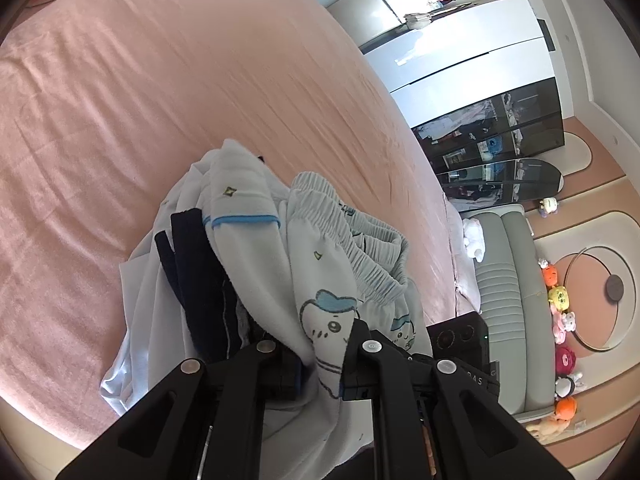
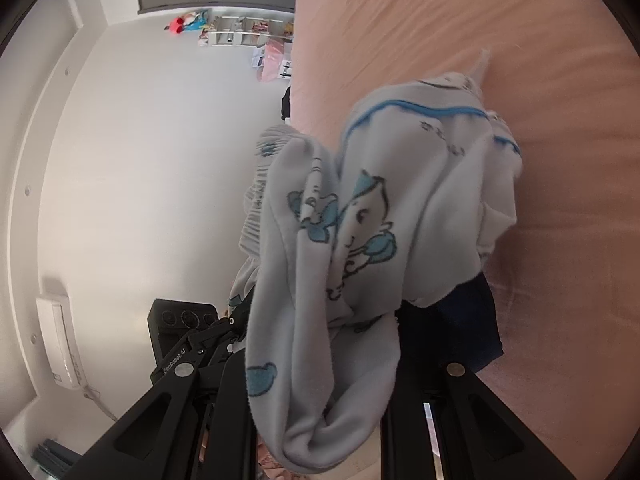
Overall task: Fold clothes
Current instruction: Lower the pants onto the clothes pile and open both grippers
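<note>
The pale printed pajama pants (image 1: 320, 280) (blue cartoon figures, gathered waistband) hang above the pink bed (image 1: 160, 100), pinched in the left gripper (image 1: 320, 356) and bunched in the right gripper (image 2: 320, 380). Beneath them lies a navy garment (image 1: 200, 280) on a white shirt (image 1: 136, 320).

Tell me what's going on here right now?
Both grippers have hold of the same white cartoon-print fleece garment, bunched up over the pink bed. The left gripper and the right gripper each have cloth between their fingers. A dark navy garment lies tangled in the pile. No fold is made yet.
</note>
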`<state>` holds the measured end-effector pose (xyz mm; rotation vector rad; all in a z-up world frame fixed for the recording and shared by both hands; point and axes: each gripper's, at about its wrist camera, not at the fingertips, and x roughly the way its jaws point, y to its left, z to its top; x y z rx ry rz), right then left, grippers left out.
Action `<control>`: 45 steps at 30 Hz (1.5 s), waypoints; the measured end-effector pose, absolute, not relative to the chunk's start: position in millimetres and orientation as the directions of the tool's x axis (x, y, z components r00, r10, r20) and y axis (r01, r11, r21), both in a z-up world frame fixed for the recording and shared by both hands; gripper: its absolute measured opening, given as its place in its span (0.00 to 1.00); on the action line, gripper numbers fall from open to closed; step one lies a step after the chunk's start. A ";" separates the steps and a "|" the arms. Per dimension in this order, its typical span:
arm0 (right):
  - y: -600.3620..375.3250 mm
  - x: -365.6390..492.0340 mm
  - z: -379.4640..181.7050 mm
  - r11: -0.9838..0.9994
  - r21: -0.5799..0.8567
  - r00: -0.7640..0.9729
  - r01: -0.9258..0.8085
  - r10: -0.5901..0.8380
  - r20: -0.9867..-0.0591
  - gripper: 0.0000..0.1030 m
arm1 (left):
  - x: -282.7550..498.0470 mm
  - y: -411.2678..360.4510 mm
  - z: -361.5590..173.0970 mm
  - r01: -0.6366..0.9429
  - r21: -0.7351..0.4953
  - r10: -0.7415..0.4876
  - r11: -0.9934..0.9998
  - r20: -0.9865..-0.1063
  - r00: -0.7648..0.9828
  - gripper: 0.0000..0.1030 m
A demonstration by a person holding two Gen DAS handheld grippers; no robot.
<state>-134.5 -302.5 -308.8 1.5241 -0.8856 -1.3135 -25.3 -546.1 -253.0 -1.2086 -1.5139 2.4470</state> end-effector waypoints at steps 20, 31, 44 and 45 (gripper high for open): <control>-312.5 -138.4 -322.9 -0.260 0.966 0.197 -0.012 -0.947 -0.253 0.84 | -24.3 -521.3 -231.4 0.409 -0.575 0.238 -0.709 -0.741 -0.628 0.92; -269.4 -141.8 -306.3 -0.398 0.917 0.043 -0.017 -0.917 -0.397 0.86 | 32.0 -538.5 -214.6 0.562 -0.526 0.082 -0.638 -0.773 -0.629 1.00; -266.8 -123.2 -251.0 -0.512 0.823 0.003 0.245 -0.849 -0.529 0.86 | 79.2 -493.6 -190.9 0.588 -0.432 -0.030 -0.684 -0.788 -0.615 1.00; -265.9 -119.8 -248.5 -0.518 0.812 -0.003 0.267 -0.844 -0.537 0.86 | 80.9 -486.9 -189.2 0.585 -0.421 -0.038 -0.694 -0.789 -0.613 1.00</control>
